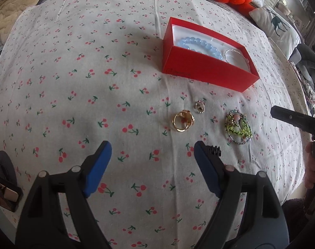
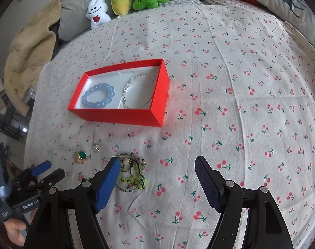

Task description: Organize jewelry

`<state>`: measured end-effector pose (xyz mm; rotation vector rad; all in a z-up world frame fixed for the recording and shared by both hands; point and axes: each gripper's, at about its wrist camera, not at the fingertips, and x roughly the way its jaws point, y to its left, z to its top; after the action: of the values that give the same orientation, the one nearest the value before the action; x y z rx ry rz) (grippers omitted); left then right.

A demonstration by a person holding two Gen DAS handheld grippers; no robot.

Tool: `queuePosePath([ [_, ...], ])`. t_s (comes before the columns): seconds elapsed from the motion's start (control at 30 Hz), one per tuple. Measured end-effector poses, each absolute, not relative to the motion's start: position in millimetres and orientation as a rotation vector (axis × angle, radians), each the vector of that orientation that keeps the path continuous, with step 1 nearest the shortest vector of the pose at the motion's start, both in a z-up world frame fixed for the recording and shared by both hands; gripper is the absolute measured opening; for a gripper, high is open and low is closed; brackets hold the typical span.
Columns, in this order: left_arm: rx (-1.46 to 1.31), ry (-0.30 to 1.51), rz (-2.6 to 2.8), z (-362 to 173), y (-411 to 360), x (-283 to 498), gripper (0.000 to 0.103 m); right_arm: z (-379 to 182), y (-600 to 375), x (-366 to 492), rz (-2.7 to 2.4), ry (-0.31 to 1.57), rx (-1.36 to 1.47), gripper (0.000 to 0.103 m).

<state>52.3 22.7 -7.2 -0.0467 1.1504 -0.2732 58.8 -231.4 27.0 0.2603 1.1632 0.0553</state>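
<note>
Where cloth puckers, round glassy beads (image 2: 99, 95)

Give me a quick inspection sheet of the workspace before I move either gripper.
Surface: cherry-print cloth, lightly creased.
Job's things: open red box holds a blue bead bracelet and a silver bracelet, side by side. Outside the box on the cloth: gold ring, small pendant, tangled green bead bracelet pile.
Clutter: nothing seen on the cloth.
Grippers: left gripper open, empty, short of the ring; right gripper open, empty, its left finger beside the tangled pile.
Cables: nothing seen.
Surroundings: plush toys, pillows, beige blanket.
</note>
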Motion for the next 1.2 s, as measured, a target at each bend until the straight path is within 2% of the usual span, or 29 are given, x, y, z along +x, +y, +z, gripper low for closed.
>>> queuePosePath([
  [0.17, 0.018, 1.112, -0.332, -23.5, 24.5, 48.9, 0.081, 4.8, -225.8, 45.2, 0.088, 1.186, 0.245, 0.075],
  [0.27, 0.052, 1.065, -0.372, -25.4, 23.8, 48.1, 0.076, -2.7, -225.4, 43.1, 0.114, 1.177, 0.237, 0.073],
  [0.33, 0.064, 1.042, -0.417, -24.0, 20.9, 49.2, 0.071, -5.0, -225.3, 43.1, 0.131, 1.175, 0.241, 0.060],
  [0.47, 0.055, 1.028, -0.479, -25.1, 15.5, 59.6, 0.058, -5.2, -222.5, 45.0, 0.194, 1.179, 0.283, 0.047],
  [0.53, 0.053, 1.024, -0.498, -25.9, 11.5, 66.1, 0.055, -6.1, -219.6, 48.0, 0.210, 1.188, 0.291, 0.037],
  [0.63, 0.054, 1.025, -0.516, -27.2, 5.8, 73.6, 0.053, -10.7, -220.1, 52.9, 0.208, 1.210, 0.318, 0.026],
  [0.73, 0.055, 1.026, -0.535, -27.1, -0.2, 78.4, 0.048, -15.4, -225.5, 57.0, 0.211, 1.228, 0.380, 0.020],
  [0.9, 0.049, 1.032, -0.540, -27.0, -6.5, 80.5, 0.026, -17.7, -232.3, 60.6, 0.228, 1.239, 0.451, 0.016],
  [1.2, 0.072, 1.042, -0.495, -22.4, -10.7, 71.6, 0.025, -21.0, -231.6, 70.5, 0.224, 1.235, 0.445, 0.017],
])
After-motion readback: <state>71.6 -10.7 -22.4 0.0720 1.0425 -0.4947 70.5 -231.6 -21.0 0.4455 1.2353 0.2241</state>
